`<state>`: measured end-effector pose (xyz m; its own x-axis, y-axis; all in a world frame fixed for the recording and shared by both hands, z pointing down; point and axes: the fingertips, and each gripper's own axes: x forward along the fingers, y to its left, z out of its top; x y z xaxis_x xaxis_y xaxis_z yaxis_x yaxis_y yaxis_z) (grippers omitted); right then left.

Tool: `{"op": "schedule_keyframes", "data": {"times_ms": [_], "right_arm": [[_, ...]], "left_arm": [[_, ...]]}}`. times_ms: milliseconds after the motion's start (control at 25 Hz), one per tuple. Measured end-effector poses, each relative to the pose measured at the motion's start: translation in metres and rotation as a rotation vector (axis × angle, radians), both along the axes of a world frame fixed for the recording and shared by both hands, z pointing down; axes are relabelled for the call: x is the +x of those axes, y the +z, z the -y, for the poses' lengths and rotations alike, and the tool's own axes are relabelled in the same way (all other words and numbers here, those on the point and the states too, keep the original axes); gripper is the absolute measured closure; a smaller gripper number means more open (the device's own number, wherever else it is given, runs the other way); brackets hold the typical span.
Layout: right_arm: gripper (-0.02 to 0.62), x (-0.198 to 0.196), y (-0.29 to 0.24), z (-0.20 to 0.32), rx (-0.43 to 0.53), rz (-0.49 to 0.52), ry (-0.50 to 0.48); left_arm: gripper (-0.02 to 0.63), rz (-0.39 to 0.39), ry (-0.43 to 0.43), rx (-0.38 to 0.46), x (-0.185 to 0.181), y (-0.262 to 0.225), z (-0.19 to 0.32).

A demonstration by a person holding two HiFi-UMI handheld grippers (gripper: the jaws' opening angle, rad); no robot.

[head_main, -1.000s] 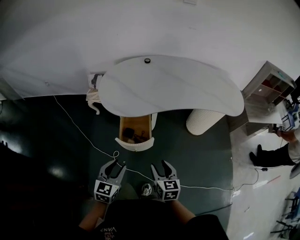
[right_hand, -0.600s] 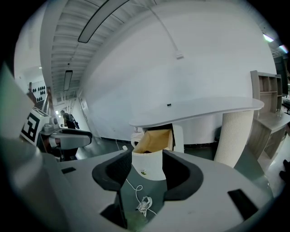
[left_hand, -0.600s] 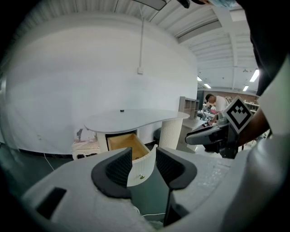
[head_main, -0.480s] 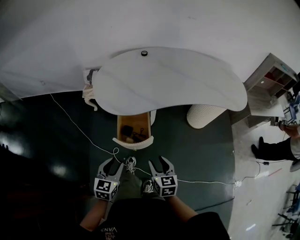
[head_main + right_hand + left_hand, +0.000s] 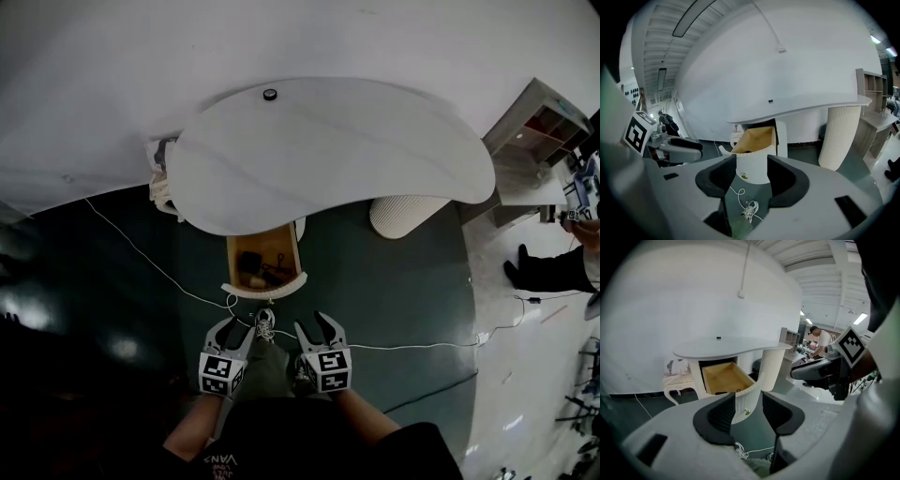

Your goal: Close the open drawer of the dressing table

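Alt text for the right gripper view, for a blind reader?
An open drawer juts from a white dressing table, seen between the open, empty jaws of the right tool. A white cable crosses the dark floor.

Wears a black top (image 5: 281, 441) with white print at the bottom edge of the frame, grey-green trousers (image 5: 267, 367) and white laced sneakers (image 5: 265, 324). Shows at lower centre a pale grey left gripper (image 5: 234, 326) and right gripper (image 5: 314, 324), each with black ribbed fingers (image 5: 719, 416) and a cube (image 5: 221, 373) of black-and-white square markers. Opening at the left fingers, nothing between.
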<state>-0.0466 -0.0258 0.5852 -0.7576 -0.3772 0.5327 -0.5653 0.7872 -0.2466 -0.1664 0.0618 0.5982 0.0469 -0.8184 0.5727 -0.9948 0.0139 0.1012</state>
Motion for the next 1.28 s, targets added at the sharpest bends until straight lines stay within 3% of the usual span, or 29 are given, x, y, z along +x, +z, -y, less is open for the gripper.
{"op": "schedule_keyframes", "data": {"times_ms": [280,680,1040,1280], "right_arm": [[0.387,0.009,0.015,0.002,-0.036,-0.030,0.050],[0.390,0.024,0.021,0.006,-0.072,-0.013,0.145],[0.391,0.030,0.023,0.011,-0.097,0.044,0.219],[0.391,0.037,0.019,0.019,-0.106,0.085,0.268]], "left_arm": [[0.426,-0.033,0.047,-0.091,0.005,0.042,0.021],[0.422,-0.058,0.025,-0.170,0.006,0.088,0.042],[0.428,-0.053,-0.035,-0.174,-0.011,0.096,0.058],[0.431,-0.094,-0.093,-0.155,-0.014,0.095,0.063]]}}
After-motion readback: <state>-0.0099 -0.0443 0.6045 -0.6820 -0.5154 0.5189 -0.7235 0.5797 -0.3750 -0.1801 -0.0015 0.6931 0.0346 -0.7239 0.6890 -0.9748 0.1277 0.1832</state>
